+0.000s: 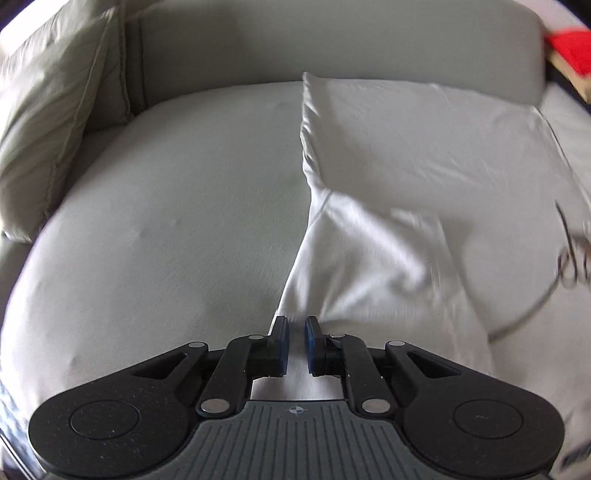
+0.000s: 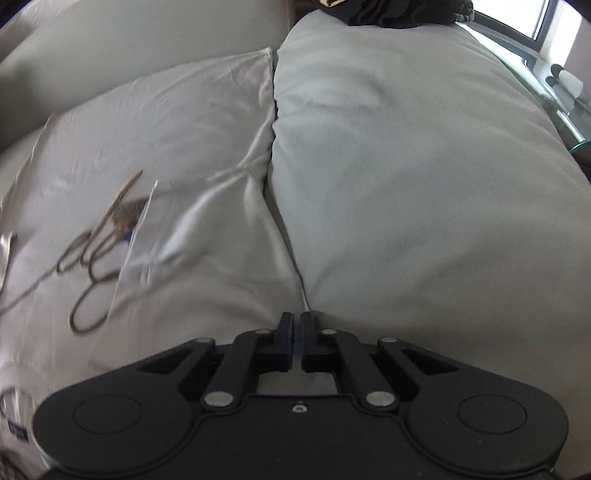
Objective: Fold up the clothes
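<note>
A white T-shirt (image 1: 424,177) lies spread over the seat cushion (image 1: 166,206) of a pale grey sofa, and everything here is placed from that shirt. In the left wrist view the shirt covers the right half of the seat, its left edge running from the backrest (image 1: 332,44) down toward the camera. The left gripper (image 1: 296,332) sits at the near end of that edge, its 2 blue-padded fingers (image 1: 282,343) pinching a fold of the white cloth, which rises from the shirt into the narrow gap between them. A dark cursive print (image 1: 565,258) shows on the shirt's right part, blurred. Left of the shirt the seat is bare, and a loose pillow (image 1: 55,110) leans in the sofa corner well apart from it. Beyond the shirt's far right corner, a red object (image 1: 570,48) rests on the sofa edge.

In the right wrist view the shirt (image 2: 166,147) fills the left side, with the same looping print (image 2: 99,240) on it. Its right edge tucks into the seam beside a plump grey cushion (image 2: 424,166). The right gripper (image 2: 296,328) is at the near end of that seam, its fingers (image 2: 286,332) clenched almost together on a thin edge of the shirt cloth. Dark clothing (image 2: 399,13) lies beyond the cushion, far from the shirt
</note>
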The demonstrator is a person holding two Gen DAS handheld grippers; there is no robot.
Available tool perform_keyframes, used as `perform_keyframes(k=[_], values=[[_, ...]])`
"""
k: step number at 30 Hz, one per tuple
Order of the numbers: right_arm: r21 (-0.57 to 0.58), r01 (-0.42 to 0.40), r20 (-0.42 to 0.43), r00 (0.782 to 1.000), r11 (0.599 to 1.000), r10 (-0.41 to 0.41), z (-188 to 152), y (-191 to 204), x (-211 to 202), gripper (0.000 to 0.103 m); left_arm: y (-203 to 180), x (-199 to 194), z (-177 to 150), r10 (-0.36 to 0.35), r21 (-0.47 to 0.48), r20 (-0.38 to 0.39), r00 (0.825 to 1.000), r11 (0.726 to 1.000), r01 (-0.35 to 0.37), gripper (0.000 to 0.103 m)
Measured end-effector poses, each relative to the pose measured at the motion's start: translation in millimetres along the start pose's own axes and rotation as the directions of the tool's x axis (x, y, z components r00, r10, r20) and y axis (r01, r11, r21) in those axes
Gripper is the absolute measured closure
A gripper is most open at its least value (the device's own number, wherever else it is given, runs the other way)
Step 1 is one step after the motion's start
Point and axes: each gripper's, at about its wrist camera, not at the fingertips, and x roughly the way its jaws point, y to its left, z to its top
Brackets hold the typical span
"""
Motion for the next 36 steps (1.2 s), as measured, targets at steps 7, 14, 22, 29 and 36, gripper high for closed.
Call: perform_keyframes(k=[7,14,22,29,36], values=[[0.107,-0.143,0.107,0.985,0.984,0.132,-5,-15,-32,0.087,13,-28,-12,-0.076,-0.080,0.133,0.988,0.993,0.088,0.091],[0.214,-0.378,0.189,0.921,0.901,0.341,21,-12,-20,0.087,-11,-11,17,-0.170,-0.046,0.164,0.972,0.983,0.179,0.091],[0.218,-0.367,0.126,0.929,0.904,0.347,45,13,24,0.087,-52,41,52,-0.187,0.085,0.083,0.979,0.980,0.180,0.090],[0.229,-0.386,0.130,0.922,0.894,0.365,73,29,50,0.087,-62,64,73,-0.189,0.101,0.080,0.979,0.978,0.181,0.090],[0.283,-0.421,0.154,0.907,0.862,0.393,90,25,54,0.087,-62,55,82,-0.181,0.065,0.108,0.977,0.982,0.175,0.087]])
